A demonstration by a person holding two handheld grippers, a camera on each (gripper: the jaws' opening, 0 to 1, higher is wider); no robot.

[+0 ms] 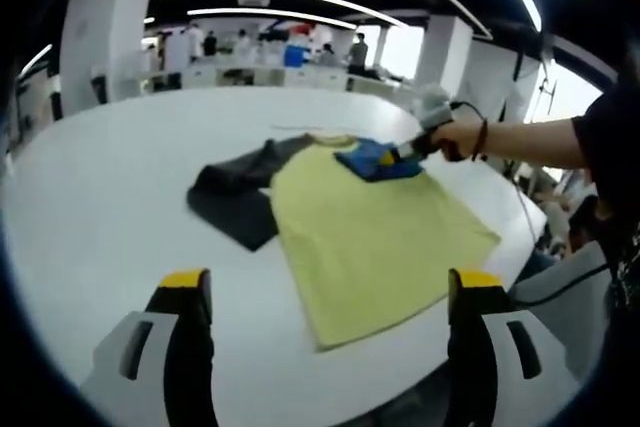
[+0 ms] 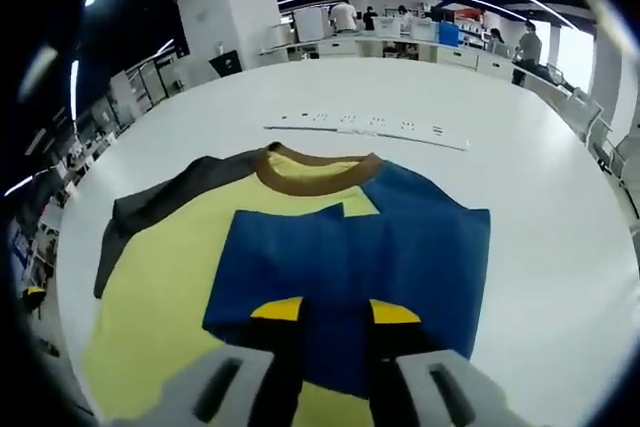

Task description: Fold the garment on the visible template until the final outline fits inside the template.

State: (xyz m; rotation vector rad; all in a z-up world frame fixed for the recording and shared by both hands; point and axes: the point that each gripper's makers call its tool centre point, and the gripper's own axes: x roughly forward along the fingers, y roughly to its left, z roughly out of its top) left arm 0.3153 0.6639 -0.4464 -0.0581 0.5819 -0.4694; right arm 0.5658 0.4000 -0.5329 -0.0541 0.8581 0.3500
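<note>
- A dark grey sleeve [image 1: 240, 192] is lying spread on the white table [image 1: 100, 207] at the left of the garment [image 1: 375, 232], unfolded and flat; it is probably being left for a later fold.
- The left gripper [image 1: 330, 297] is hovering over the near edge of the table with its yellow-tipped jaws standing wide apart and nothing between them. The garment's yellow body is lying ahead of it and apart from it, with the hem corner nearest. It seems to be waiting its turn while the other side is being worked.
- In the right gripper view, the brown collar [image 2: 318, 175] is lying at the far end of the garment, and beyond it a thin white strip with small marks [image 2: 365, 129] is resting on the table; I cannot tell whether that strip belongs to the template.
- The blue sleeve [image 2: 345, 267] is lying doubled inward over the yellow chest, likely to bring the outline narrower.
- The right gripper [image 2: 333, 312] is sitting right on that blue fabric, its jaws drawn narrow with a fold of blue cloth between them, apparently pinching it to carry it across.
- In the left gripper view, a person's hand [image 1: 458, 135] is holding that gripper from the right side of the table.
</note>
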